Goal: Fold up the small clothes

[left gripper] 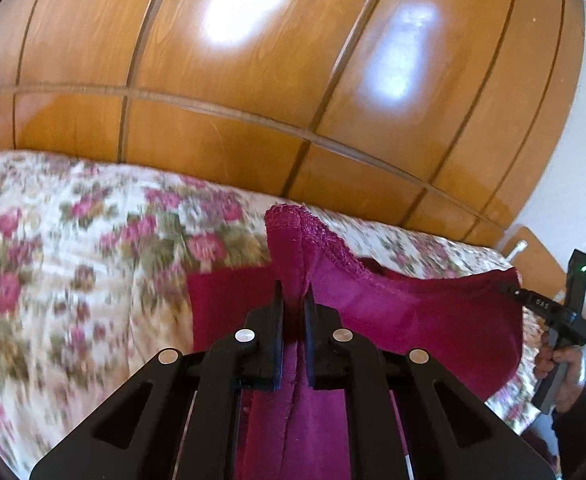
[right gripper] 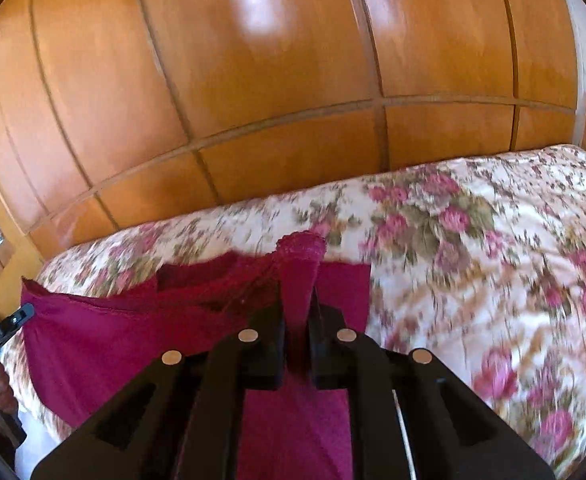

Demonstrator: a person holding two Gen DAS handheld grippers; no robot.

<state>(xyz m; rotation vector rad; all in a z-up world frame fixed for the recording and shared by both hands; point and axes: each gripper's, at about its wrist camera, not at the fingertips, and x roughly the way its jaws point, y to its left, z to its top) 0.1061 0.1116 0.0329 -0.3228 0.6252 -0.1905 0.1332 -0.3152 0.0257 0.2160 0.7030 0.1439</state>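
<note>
Both the left gripper (left gripper: 293, 300) and right gripper (right gripper: 297, 300) pinch lace-edged corners of a magenta fabric garment (left gripper: 433, 312), mid-frame above the floral bedspread (left gripper: 73, 260).

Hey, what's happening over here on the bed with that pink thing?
A person is working with two handheld grippers on a magenta garment with a lace trim. The left gripper and the right gripper are each shut on one end of it, so the cloth stretches between them, raised over a floral bedspread. Wooden wardrobe doors stand behind the bed. No finished fold shows yet.
</note>
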